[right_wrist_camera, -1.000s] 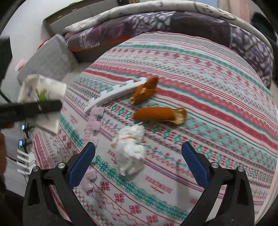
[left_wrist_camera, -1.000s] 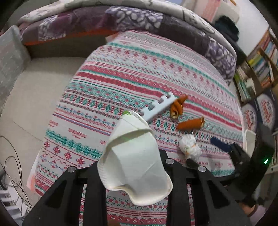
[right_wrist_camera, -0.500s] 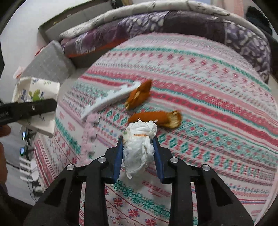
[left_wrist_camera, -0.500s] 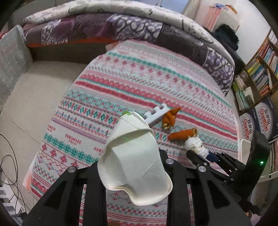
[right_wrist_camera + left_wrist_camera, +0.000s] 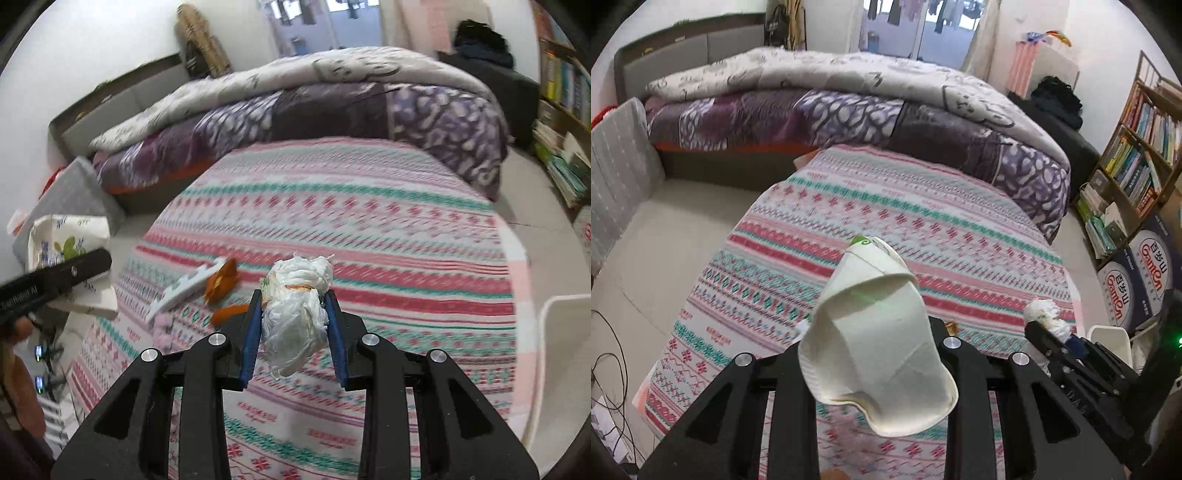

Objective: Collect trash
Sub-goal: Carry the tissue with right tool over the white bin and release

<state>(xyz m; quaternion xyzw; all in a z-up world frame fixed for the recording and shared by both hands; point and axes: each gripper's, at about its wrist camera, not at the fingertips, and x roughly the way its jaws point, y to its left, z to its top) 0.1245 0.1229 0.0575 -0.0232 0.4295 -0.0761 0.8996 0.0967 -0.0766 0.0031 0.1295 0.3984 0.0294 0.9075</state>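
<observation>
A crushed white paper cup (image 5: 875, 332) fills the middle of the left wrist view, and my left gripper (image 5: 877, 343) is shut on it above the patterned bedspread (image 5: 923, 221). In the right wrist view my right gripper (image 5: 293, 310) is shut on a crumpled white wad (image 5: 295, 314), held clear of the bedspread between the blue pads (image 5: 251, 328). Two orange peels (image 5: 221, 282) and a white toothed foam strip (image 5: 184, 290) lie on the cover to the left of the wad. The left gripper (image 5: 74, 271) with the cup (image 5: 66, 240) shows at the left edge there.
A white bin's rim (image 5: 554, 332) stands off the bedspread's right side. A rolled purple and grey quilt (image 5: 886, 110) lies across the far end. Bookshelves (image 5: 1137, 155) and printed boxes (image 5: 1145, 280) line the right wall. Cables (image 5: 605, 369) lie on the floor at left.
The right gripper closed on the white wad and lifted it off the bedspread. Both grippers rose and tipped upward, so more of the room shows. The left gripper kept the cup.
</observation>
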